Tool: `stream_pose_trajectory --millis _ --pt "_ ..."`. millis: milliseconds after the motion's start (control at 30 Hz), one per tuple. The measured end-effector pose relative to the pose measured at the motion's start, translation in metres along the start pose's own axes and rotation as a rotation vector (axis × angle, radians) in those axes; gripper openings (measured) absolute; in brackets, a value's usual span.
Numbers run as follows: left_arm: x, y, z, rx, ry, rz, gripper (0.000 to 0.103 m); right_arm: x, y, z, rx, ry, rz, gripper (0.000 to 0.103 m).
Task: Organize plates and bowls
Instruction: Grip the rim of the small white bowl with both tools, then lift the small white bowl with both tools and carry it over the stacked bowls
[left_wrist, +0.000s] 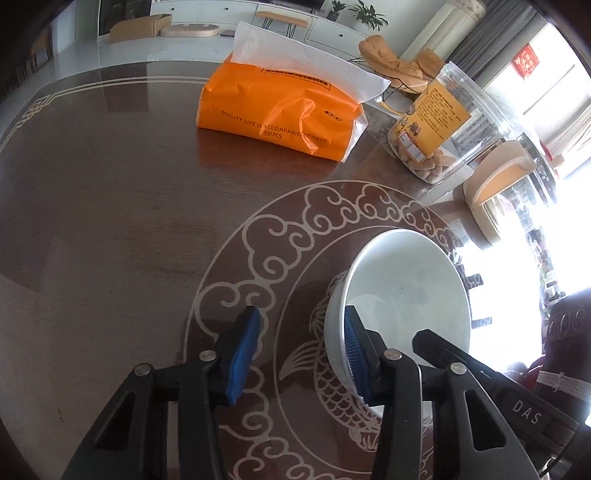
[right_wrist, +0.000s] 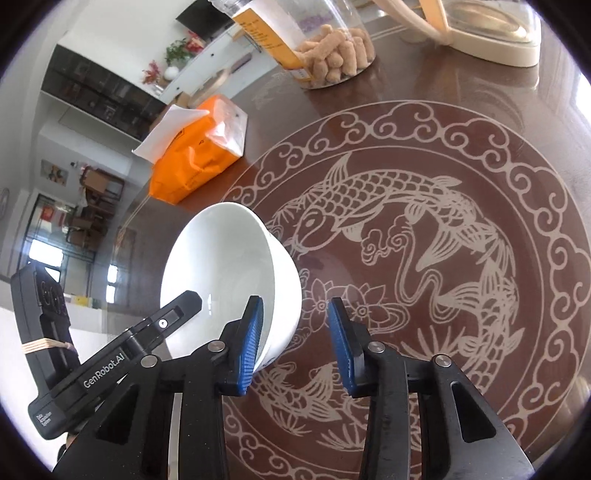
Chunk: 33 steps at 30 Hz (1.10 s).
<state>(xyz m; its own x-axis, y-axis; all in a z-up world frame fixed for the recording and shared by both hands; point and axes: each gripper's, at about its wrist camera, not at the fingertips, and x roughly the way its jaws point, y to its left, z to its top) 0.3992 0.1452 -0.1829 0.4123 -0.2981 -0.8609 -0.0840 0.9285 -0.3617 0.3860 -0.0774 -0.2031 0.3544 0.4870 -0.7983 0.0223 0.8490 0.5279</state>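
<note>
A white bowl (left_wrist: 406, 291) (right_wrist: 221, 258) sits tilted on its side over the table's carp pattern (right_wrist: 424, 240), between my two grippers. My left gripper (left_wrist: 297, 356) is open, with only table between its blue pads. Its right pad (left_wrist: 354, 354) lies over the bowl's near rim. My right gripper (right_wrist: 295, 343) is also open and holds nothing. Its left pad (right_wrist: 253, 343) is against the bowl's outer wall. A black finger of the right gripper (left_wrist: 461, 365) crosses the bowl's mouth in the left wrist view. A finger of the left gripper (right_wrist: 177, 310) does the same in the right wrist view.
An orange tissue pack (left_wrist: 273, 110) (right_wrist: 195, 162) lies further back on the dark wooden table (left_wrist: 92, 203). A clear jar of snacks (left_wrist: 436, 129) (right_wrist: 325, 48) and a cream lidded container (left_wrist: 498, 184) (right_wrist: 491, 33) stand beyond the bowl.
</note>
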Motion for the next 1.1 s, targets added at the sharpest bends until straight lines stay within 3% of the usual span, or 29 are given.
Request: stream_pose_trajectory --millis 67,100,200,367,567,833,1100 --pt "-0.001 -0.009 -0.002 0.027 -0.003 0.0 0.022 0.0 0.004 -0.001 -0.018 -0.001 0.017 0.03" --pt "0.0 -0.015 -0.004 0.047 0.005 0.001 0.021 -0.001 0.007 -0.001 -0.026 0.003 0.008 0.025" --pt "-0.006 -0.028 -0.013 0.09 0.002 0.021 0.02 -0.005 0.012 -0.006 -0.042 0.018 0.004 0.025" --pt "-0.024 -0.032 -0.024 0.093 0.002 -0.023 0.02 -0.026 0.002 -0.019 0.011 0.027 0.057 0.025" --pt "-0.069 -0.065 -0.045 0.162 -0.034 -0.046 0.021 -0.074 0.001 -0.036 0.013 0.002 0.096 0.025" --pt "-0.116 -0.156 -0.099 0.32 -0.046 -0.165 0.021 -0.18 -0.034 -0.078 0.059 -0.084 0.104 0.025" --pt "-0.093 -0.242 -0.16 0.482 0.032 -0.195 0.021 -0.251 -0.104 -0.117 0.16 -0.135 -0.016 0.025"
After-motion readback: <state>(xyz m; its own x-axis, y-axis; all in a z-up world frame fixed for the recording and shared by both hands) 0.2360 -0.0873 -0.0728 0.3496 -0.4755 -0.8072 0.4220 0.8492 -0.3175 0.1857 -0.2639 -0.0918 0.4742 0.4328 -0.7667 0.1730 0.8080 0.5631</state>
